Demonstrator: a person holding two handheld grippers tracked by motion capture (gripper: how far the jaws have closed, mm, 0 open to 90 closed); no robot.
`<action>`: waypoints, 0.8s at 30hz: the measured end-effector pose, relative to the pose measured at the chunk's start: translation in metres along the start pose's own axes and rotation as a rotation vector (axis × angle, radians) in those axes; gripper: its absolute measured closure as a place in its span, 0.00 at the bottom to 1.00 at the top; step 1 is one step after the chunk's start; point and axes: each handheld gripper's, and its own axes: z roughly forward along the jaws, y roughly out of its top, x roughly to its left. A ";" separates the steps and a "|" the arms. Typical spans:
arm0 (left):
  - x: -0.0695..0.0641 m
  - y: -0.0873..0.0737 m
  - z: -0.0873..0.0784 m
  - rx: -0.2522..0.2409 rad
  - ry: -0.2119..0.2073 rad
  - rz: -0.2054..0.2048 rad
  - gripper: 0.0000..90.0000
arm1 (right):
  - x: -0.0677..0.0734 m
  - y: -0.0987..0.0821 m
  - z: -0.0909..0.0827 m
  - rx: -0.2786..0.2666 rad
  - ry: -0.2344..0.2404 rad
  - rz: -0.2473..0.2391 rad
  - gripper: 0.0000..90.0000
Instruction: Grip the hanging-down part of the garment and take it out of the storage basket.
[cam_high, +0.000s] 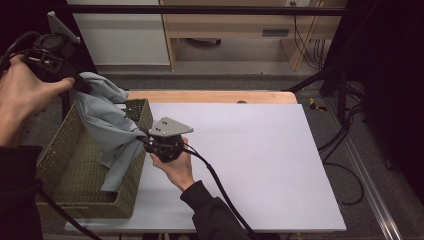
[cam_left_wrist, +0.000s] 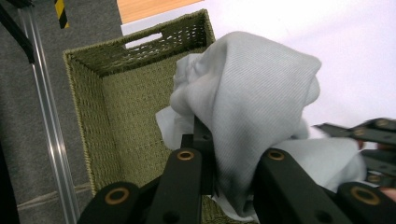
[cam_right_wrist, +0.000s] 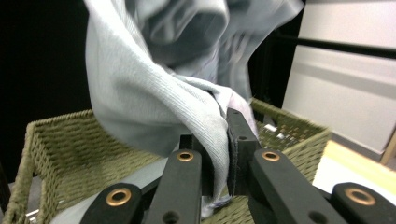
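Pale grey-blue ribbed cloth garment (cam_high: 107, 131) is hanging over the olive-green woven basket (cam_high: 65, 165), which is sitting at the left edge of the white tabletop (cam_high: 250, 160). I am seeing my left tongs (cam_high: 82, 86) raised above the basket's far left corner, clamping the garment's upper end; in the left gripper view the cloth (cam_left_wrist: 252, 107) is bulging out over the pinched jaws. My right tongs (cam_high: 142, 137) are gripping a fold lower down, at the basket's right rim, with the jaws closed tight on the fabric (cam_right_wrist: 154, 107). The garment's loose end is dangling down inside the basket.
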 end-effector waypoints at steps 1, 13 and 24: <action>0.000 0.000 0.000 -0.001 0.000 0.000 0.92 | -0.001 0.003 -0.004 -0.009 -0.007 -0.001 0.94; -0.001 0.000 -0.001 -0.008 -0.008 -0.002 0.92 | -0.013 0.048 -0.047 -0.110 -0.082 -0.062 0.95; -0.010 0.002 -0.002 -0.024 -0.034 0.017 0.92 | -0.020 0.081 -0.081 -0.180 -0.157 -0.113 0.95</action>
